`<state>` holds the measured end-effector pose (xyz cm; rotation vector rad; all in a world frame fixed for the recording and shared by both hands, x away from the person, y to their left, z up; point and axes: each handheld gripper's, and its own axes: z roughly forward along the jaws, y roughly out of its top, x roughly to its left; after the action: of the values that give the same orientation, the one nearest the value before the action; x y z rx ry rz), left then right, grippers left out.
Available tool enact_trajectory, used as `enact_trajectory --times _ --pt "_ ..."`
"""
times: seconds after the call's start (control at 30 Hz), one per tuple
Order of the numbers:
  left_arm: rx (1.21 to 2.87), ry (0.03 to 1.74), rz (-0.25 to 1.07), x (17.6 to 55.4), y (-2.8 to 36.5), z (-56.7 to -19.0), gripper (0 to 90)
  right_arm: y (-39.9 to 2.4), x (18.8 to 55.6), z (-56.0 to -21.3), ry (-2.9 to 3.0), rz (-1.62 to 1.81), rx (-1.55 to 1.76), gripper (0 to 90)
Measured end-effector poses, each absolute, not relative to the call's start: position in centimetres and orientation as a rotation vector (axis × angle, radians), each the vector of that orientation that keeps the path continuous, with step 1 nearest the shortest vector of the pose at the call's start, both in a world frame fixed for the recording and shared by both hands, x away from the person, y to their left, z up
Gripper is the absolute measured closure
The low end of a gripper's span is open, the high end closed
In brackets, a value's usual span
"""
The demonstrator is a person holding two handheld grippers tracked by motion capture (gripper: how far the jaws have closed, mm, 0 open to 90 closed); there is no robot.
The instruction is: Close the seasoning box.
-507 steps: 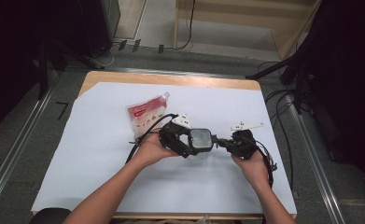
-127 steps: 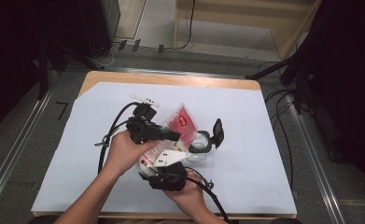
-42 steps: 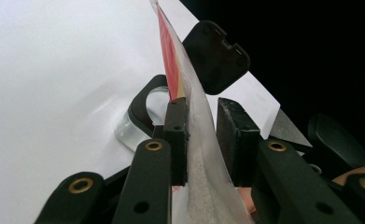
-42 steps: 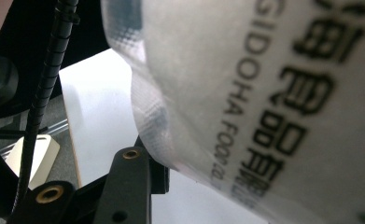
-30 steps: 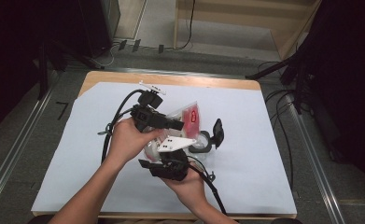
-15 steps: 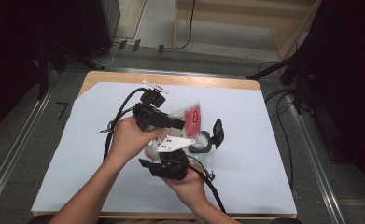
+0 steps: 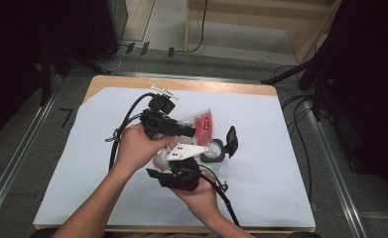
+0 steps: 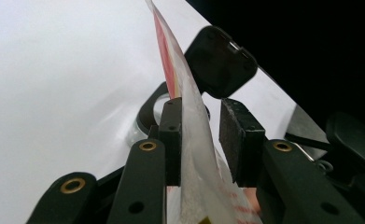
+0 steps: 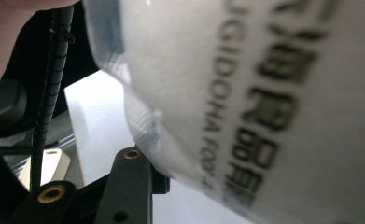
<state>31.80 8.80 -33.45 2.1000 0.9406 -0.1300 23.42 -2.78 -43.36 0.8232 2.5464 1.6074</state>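
Currently left gripper is straddling the pouch edge, jaws part-open; pouch is pressing against right gripper, its grip unclear, mid-table.

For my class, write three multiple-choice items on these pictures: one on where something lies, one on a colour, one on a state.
1. Where is the open jar with its flip lid?
A. on the floor
B. on the white sheet, right of the grippers
C. in the person's left hand

2. Which colour marks the plastic pouch?
A. red
B. blue
C. green

3. How does the left gripper stand to the pouch?
A. far from it
B. jaws apart, pouch edge between them
C. lying on the table

Key: 1 B, the high view shows it on the sheet; 2 A, red print shows; 3 B, a gap shows by one pad.
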Motion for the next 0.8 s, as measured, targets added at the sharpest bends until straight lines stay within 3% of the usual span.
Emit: enact_trajectory --times 0.8 --pt "2.102 0.96 -0.186 32.33 8.32 -33.25 71.4 -2.85 23.52 -43.38 2.541 1.614 0.811 64.0"
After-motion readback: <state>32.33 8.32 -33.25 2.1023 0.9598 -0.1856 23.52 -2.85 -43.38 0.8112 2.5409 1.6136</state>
